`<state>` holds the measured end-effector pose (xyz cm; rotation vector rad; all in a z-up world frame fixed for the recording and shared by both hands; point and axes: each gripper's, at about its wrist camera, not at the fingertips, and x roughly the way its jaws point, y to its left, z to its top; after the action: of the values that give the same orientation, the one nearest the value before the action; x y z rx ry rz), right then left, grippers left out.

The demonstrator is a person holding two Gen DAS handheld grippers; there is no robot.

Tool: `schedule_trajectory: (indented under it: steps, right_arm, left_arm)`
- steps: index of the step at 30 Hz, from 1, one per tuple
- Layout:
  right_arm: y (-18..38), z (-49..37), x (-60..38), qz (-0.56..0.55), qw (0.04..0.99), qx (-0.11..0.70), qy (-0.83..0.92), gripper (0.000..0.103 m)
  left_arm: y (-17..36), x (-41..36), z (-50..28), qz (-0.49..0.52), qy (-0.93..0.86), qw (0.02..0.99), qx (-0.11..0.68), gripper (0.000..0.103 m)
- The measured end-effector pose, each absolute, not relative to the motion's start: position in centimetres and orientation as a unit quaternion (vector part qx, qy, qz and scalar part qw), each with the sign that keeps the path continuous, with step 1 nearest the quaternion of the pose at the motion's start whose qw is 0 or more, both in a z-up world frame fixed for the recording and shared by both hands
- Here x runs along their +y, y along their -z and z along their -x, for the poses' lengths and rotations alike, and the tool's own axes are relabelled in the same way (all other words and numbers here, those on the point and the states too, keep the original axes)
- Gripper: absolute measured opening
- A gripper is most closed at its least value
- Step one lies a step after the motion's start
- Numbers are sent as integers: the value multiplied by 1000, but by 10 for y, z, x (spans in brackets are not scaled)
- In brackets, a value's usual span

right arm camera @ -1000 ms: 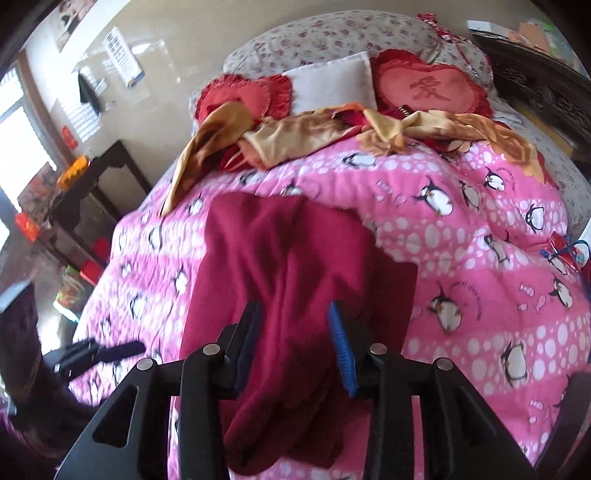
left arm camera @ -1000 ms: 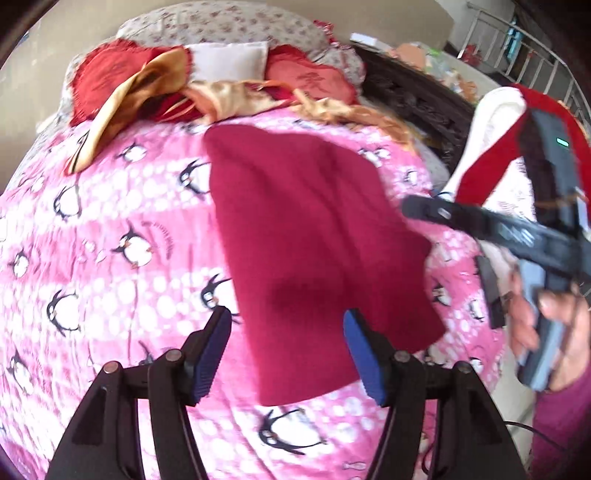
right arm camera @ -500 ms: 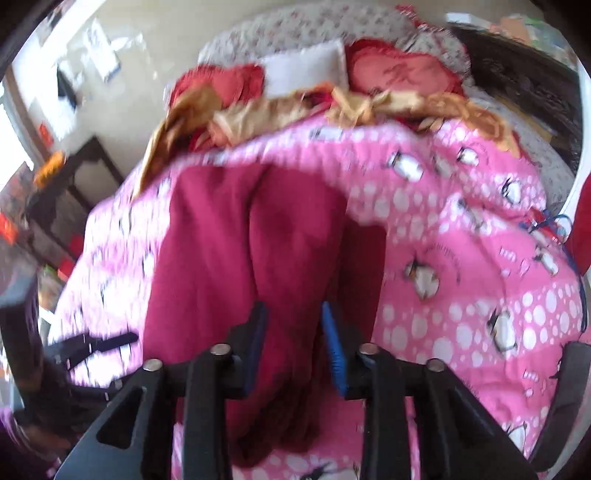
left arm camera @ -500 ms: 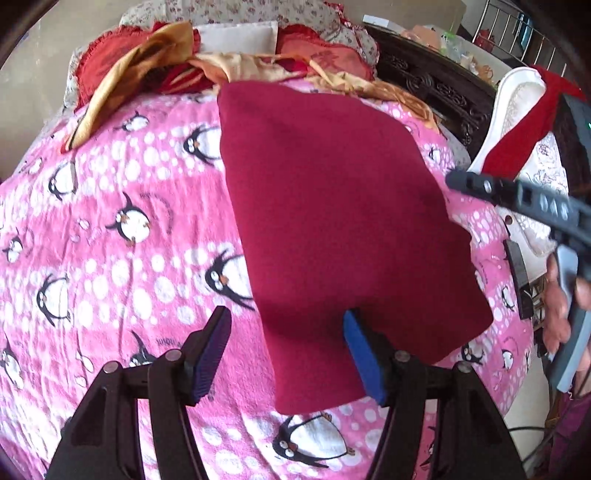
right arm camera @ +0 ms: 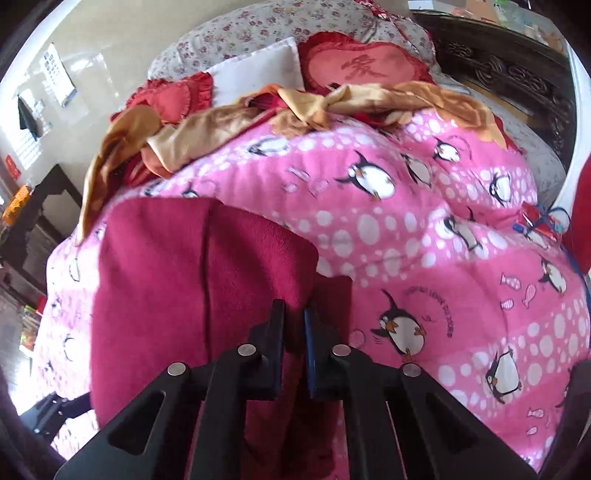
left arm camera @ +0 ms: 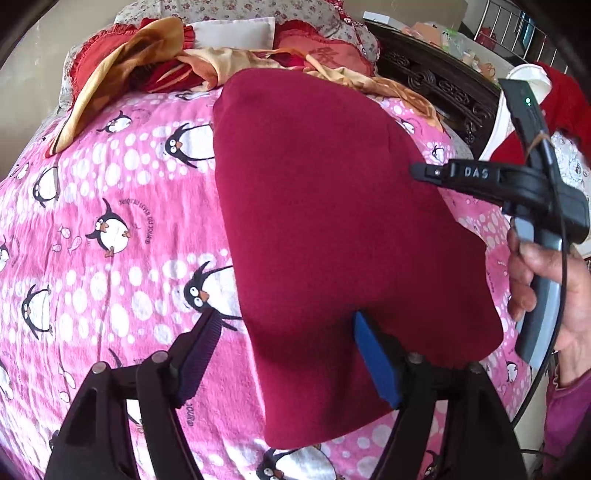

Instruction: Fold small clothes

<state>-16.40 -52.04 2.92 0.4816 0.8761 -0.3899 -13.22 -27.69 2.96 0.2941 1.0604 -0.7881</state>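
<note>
Pink penguin quilt (left arm camera: 110,206) covers the whole bed and is my work surface; it's soft and puffy, so nothing lies quite flat on it. At the far end sit red heart cushions (right arm camera: 365,70), a white pillow (left arm camera: 229,35) and a tangle of gold satin cloth (right arm camera: 229,122), all well apart from where I'm working, so no interference.

Next biggest: the dark red garment (left arm camera: 332,229), fleecy, spread down the middle of the quilt w/ its near edge toward me. In the right wrist view one layer already lies lapped over another, w/ a crease running lengthwise, so I judge the fold is partly made, not finished.

My right gripper (right arm camera: 293,343) sits at the near right edge of that cloth, jaws squeezed together on a pinch of the red fabric, w/ just a thin strip of it between the pads. I hold it that way to carry the edge across w/o it slipping. From the left wrist view the same tool shows side-on, my right hand (left arm camera: 539,280) wrapped round its grey handle.

My left gripper (left arm camera: 284,354) is over the near left edge, jaws apart and opening wider. Its right pad (left arm camera: 373,358) is on the fabric, its left pad (left arm camera: 199,354) over bare quilt; nothing clamped. Prob. widening to straddle that edge. Risk: fleece bunches on the soft quilt when pulled.
</note>
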Motion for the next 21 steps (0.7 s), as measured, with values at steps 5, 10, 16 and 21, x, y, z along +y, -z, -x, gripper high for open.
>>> schedule_trajectory:
  steps: [5,10,16,21]
  right_arm:
    - [-43,168,-519,-222,864,415,179,0]
    - [-61,178,-510,-215,869,410,175,2]
    - [-68,197,-485,-231,874,406,136,11]
    - [-45,199,-461,-183,860,457,138,11]
  left_arm:
    - [-30,-279,134,-137,364,781,488,77]
    - [-31,-281,136,-139,362,782,487,77]
    - [-31,-277,133,-127,359,782,494,78]
    - [-31,-278,134,-131,357,782,493,79]
